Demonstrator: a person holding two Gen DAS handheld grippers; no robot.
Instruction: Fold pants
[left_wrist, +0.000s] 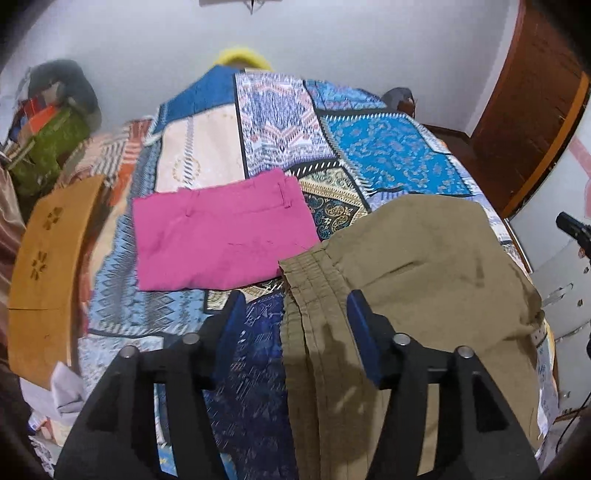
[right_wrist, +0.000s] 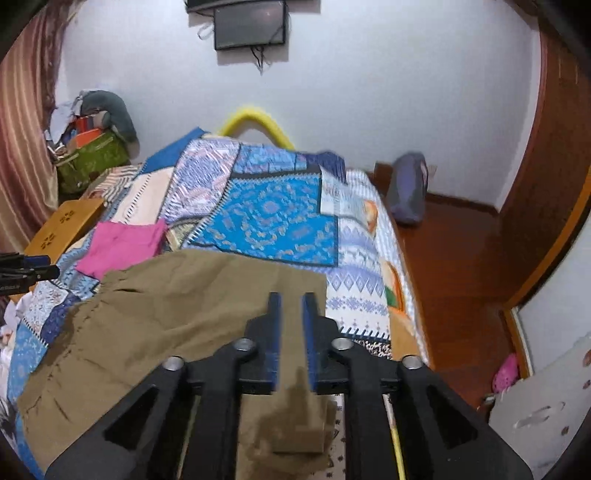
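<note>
Patchwork bed fills both views, white wall behind.

Left wrist view: khaki pants lie at lower right of frame, elastic waistband running down toward bottom centre. Folded pink garment sits mid-left, its corner just touching or just beside the waistband; cannot tell which. Left gripper has jaws spread wide, straddling the waistband edge, pads not pressing cloth: released. Wooden stool at left edge.

Right wrist view: pants spread across lower left and centre. Right gripper has jaws nearly together with a strip of khaki between them; pads show a slight gap, so the hold looks loose, barely clenched on the cloth. Pink garment at mid-left.

Risks, as judged:
- Right-side cloth may slip out if pulled, since the pinch looks weak.
- Left jaws closing here could catch only the waistband edge, or bedspread too.
- Dragging the pants leftward could disturb the pink garment.
- Uneven tension would give a skewed fold.
</note>
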